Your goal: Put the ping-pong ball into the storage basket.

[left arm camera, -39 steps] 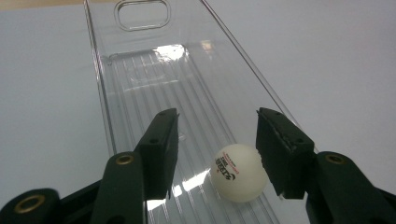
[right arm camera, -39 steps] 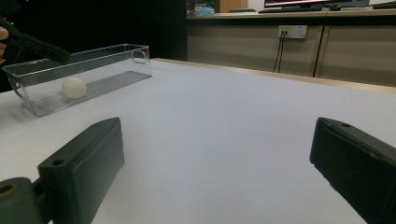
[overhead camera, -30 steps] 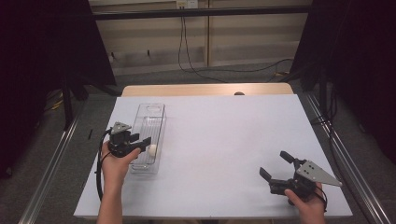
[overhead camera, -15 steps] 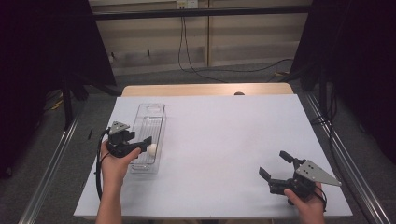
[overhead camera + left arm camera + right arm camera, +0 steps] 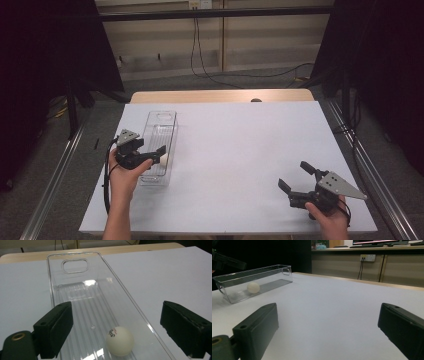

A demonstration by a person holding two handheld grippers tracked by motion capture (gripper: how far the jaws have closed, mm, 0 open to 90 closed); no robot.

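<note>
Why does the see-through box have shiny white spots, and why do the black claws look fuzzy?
In the left gripper view, lamp glare glints off the clear plastic ribbed tray, while the white ping-pong ball stays sharp; the left gripper has near jaws that blur slightly. In the right gripper view, the right gripper looks soft and dim, the background dark. The high view is evenly lit on the white table.

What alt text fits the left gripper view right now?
A white ball lies on the ribbed floor of a clear tray, between the open jaws of the left gripper, which have just been opening. The tray sits on a white table.
</note>
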